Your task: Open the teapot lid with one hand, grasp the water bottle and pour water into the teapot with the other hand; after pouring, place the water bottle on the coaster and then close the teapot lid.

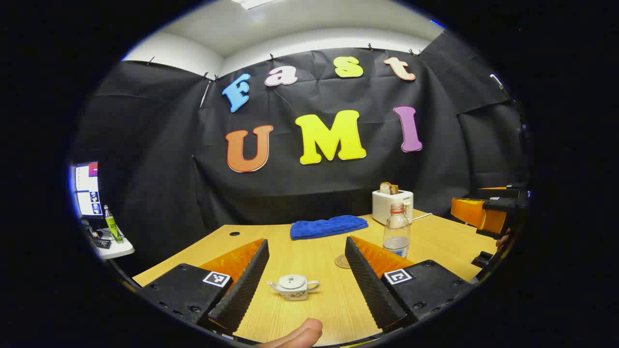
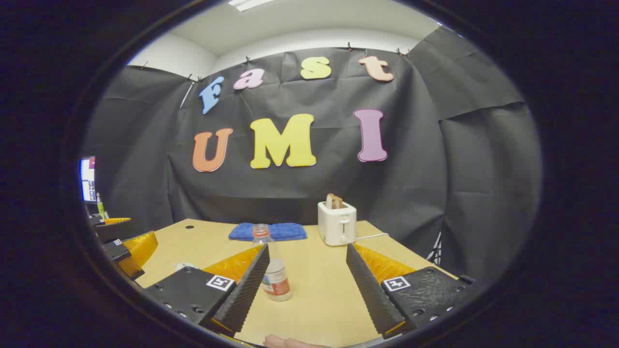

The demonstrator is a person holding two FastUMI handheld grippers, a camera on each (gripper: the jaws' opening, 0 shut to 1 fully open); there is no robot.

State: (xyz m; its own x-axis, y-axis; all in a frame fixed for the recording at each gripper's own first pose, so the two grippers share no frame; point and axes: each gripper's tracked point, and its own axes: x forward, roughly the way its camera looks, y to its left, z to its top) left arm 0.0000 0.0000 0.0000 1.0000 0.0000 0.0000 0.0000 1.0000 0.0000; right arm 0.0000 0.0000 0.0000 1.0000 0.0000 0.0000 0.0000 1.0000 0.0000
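A small white teapot [image 1: 293, 287] with its lid on sits on the wooden table [image 1: 309, 309], between the fingers of my open left gripper [image 1: 304, 280] and a little ahead of them. Beyond it lies a round coaster [image 1: 342, 261], partly hidden by the finger on that side. A clear water bottle [image 1: 396, 229] with a little water stands upright at the right. In the right gripper view the same bottle [image 2: 273, 266], without a cap, stands just ahead of my open right gripper [image 2: 307, 285], partly behind its left finger. The teapot [image 2: 184, 266] peeks out at the left.
A white toaster [image 1: 391, 205] [image 2: 337, 223] holding toast stands at the table's far edge, its cord running right. A folded blue cloth [image 1: 329, 226] [image 2: 268, 231] lies beside it. A side table [image 1: 113, 246] with a green bottle and a monitor stands at far left.
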